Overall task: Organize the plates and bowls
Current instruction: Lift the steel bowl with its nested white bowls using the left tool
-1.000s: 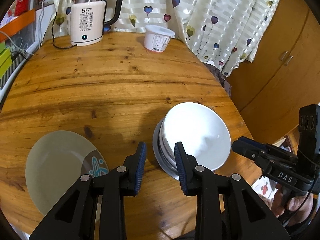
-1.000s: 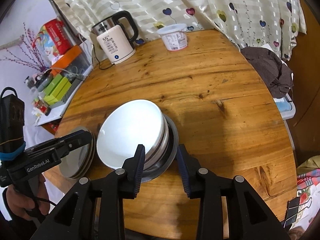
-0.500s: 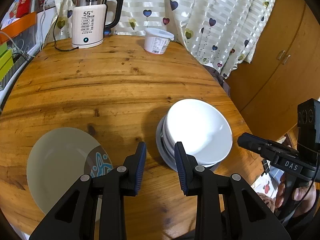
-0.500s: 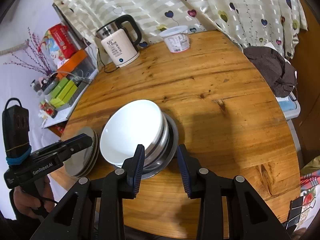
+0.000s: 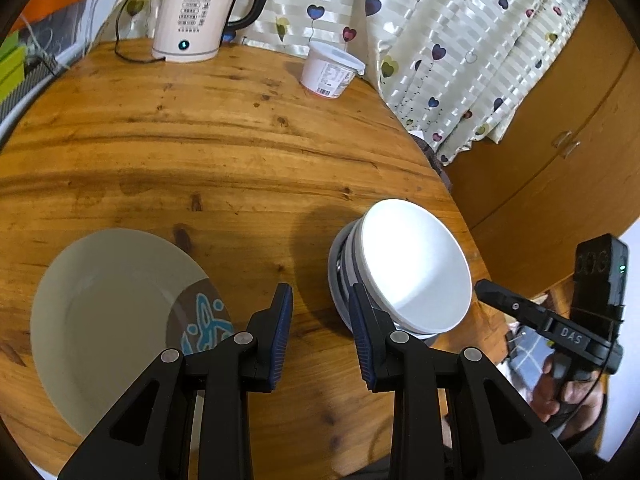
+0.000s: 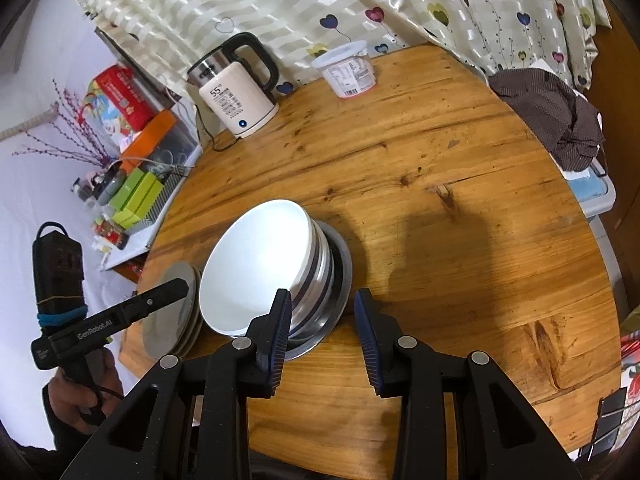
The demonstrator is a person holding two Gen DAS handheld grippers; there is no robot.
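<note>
You held the left gripper (image 5: 320, 320) and the right gripper (image 6: 322, 322) parted and empty above the round wooden table (image 5: 224, 152), with the bowl stack (image 5: 400, 272) beside the plate stack (image 5: 108, 312), so sorting looked finished, leaving only withdrawal.

Round wooden table (image 5: 248, 152): electric kettle (image 5: 196, 16) w/ cord at far edge, white lidded tub (image 5: 332, 70) nearby. Near edge: stack of plates (image 5: 116, 312) beside steel dish (image 6: 340, 280) w/ white bowls (image 5: 412, 268) stacked in it.
</note>
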